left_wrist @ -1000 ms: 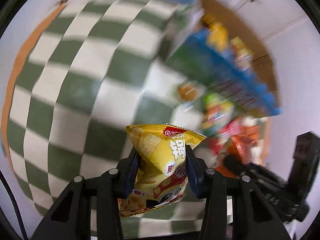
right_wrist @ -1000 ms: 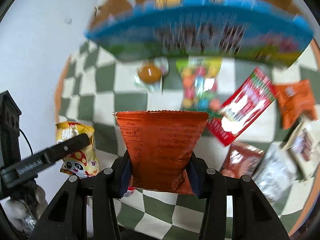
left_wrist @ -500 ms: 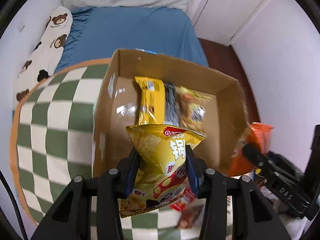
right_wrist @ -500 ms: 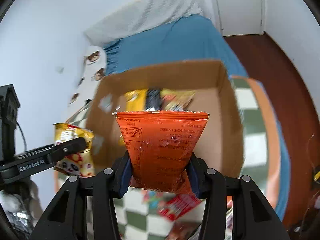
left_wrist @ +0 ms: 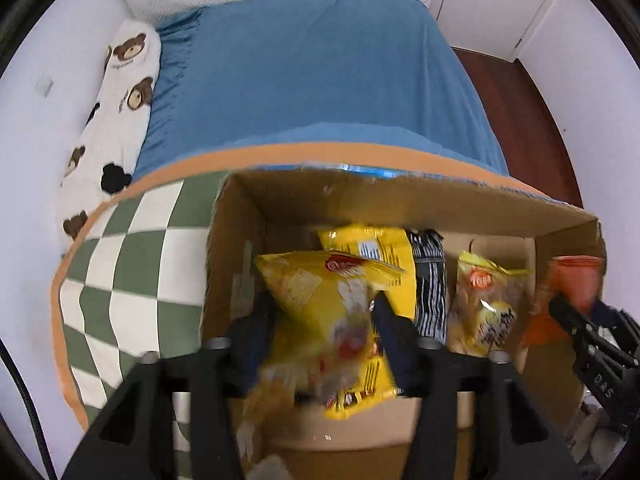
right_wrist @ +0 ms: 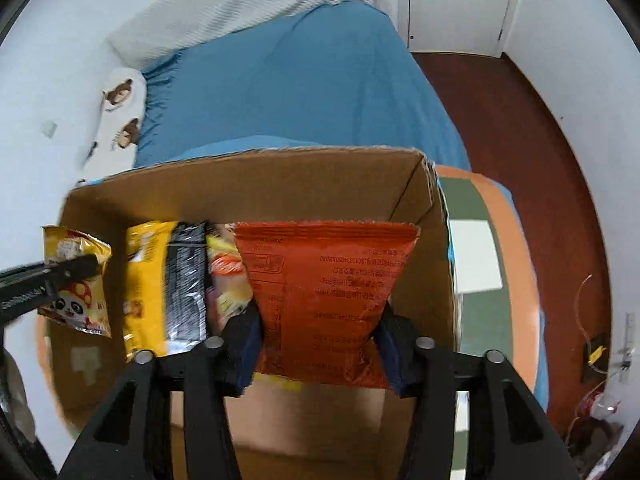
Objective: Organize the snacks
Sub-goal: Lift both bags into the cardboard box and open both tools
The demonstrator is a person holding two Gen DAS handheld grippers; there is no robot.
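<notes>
An open cardboard box (left_wrist: 400, 200) lies below both grippers. My left gripper (left_wrist: 324, 320) hangs over its left part with jaws opening. The yellow chip bag (left_wrist: 316, 304) sits blurred and tilted between its fingers, slipping loose. My right gripper (right_wrist: 318, 328) is over the box's (right_wrist: 240, 188) right part, jaws opening too, but its pads still touch the orange snack bag (right_wrist: 324, 272), which stands upright between them. The left wrist view has the orange bag (left_wrist: 572, 280) at its right edge; the right wrist view has the yellow bag (right_wrist: 76, 300) at its left edge.
Inside the box stand a yellow pack (left_wrist: 372, 248), a black striped pack (left_wrist: 430, 280) and a yellow-orange pack (left_wrist: 488, 304). The box rests on a green-and-white checkered cloth (left_wrist: 132, 280). Beyond it are a blue bed (left_wrist: 320, 80) and a bear-print pillow (left_wrist: 120, 92).
Both grippers carried their bags from above the table to over the box. The yellow bag has gone blurred and loose between the left fingers; the orange bag still stands between the right fingers.
</notes>
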